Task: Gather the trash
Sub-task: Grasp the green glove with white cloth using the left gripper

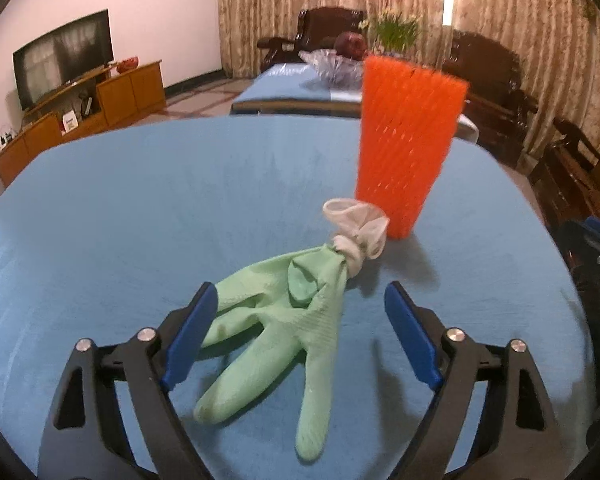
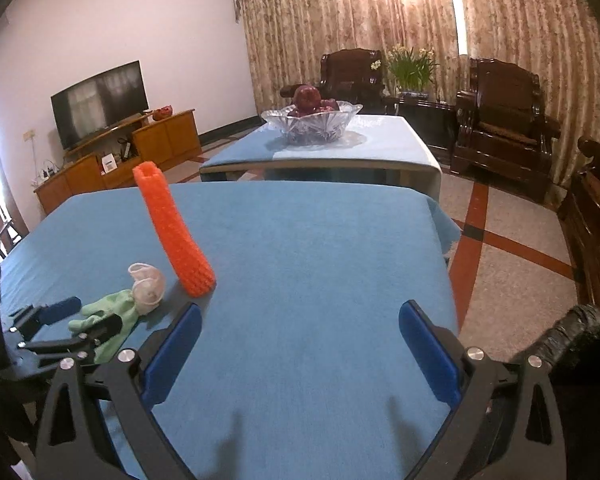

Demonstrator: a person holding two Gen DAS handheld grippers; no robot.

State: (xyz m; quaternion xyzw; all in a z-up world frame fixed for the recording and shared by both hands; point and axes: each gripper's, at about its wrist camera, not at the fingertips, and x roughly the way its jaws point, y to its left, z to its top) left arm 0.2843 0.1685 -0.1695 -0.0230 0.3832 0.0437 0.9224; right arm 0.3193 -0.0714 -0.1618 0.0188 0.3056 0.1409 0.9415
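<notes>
Glove (image 1: 284, 312) flat on blue tablecloth (image 1: 120, 220) between spread, untouching fingers (image 1: 190, 334) of left gripper (image 1: 300, 300).

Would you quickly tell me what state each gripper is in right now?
Left gripper: open, straddling the green glove, not gripping.
Right gripper: open, empty.

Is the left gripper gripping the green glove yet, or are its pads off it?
Apart. The left wrist view shows the left gripper open around the green glove, blue cloth visible between the right pad and the glove.
</notes>
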